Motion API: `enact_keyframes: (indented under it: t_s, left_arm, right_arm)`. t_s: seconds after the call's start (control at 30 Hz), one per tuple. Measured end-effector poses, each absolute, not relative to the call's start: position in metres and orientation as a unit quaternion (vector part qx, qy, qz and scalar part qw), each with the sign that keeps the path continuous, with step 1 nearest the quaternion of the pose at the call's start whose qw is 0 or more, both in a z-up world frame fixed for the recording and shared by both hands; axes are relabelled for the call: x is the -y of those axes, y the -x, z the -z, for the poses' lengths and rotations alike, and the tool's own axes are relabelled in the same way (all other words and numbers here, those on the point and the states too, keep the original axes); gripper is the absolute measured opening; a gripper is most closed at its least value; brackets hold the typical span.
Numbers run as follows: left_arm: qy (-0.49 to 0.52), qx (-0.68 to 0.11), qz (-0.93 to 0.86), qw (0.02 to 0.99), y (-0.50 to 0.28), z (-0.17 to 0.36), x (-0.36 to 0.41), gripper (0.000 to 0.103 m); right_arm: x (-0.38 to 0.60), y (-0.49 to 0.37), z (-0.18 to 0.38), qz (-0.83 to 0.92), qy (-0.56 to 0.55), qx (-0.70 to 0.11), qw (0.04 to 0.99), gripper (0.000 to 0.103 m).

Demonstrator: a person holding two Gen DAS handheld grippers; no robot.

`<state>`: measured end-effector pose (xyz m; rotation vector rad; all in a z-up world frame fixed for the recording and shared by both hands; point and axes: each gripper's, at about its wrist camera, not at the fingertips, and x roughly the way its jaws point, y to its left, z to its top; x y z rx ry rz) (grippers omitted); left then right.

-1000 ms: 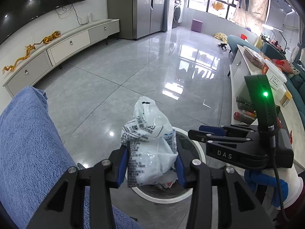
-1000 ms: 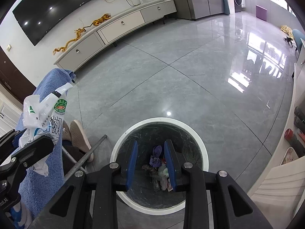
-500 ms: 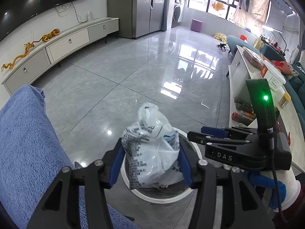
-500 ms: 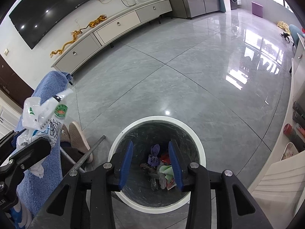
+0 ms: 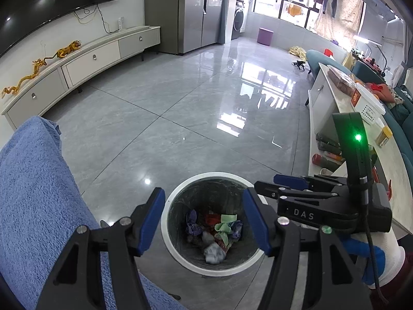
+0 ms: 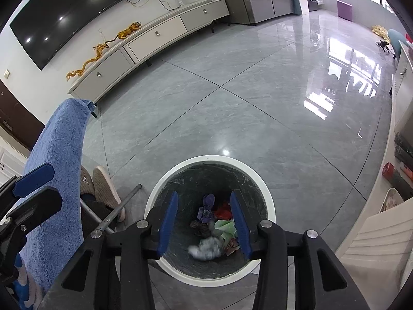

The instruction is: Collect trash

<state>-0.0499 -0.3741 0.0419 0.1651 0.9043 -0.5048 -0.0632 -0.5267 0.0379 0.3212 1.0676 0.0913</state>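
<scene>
From the left wrist view, your left gripper [image 5: 204,222] hangs above the trash bin [image 5: 210,178] with its jaws spread wide and empty, so a drop falls inside; the white plastic bag [image 5: 213,252] lies on the other rubbish. From the right wrist view, your right gripper [image 6: 204,222] is parted too, holding nothing, over the same bin.

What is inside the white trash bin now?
The trash bin holds a white crumpled bag, a green scrap, purple and red pieces. Anything beneath them is covered.
</scene>
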Motion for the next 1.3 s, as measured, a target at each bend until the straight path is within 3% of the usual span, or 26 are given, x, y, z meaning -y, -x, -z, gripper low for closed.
enact_keyframes:
  t_s: [1.07, 1.3]
  left_arm:
    - [-0.053, -0.392, 0.116, 0.911, 0.09, -0.073, 0.276, 0.062]
    - [-0.041, -0.384, 0.092, 0.918, 0.101, -0.078, 0.247, 0.071]
  right_arm:
    - [0.473, 0.07, -0.093, -0.056, -0.09, -0.453, 0.885, 0.077]
    - [0.446, 0.074, -0.107, -0.071, -0.065, -0.44, 0.893, 0.081]
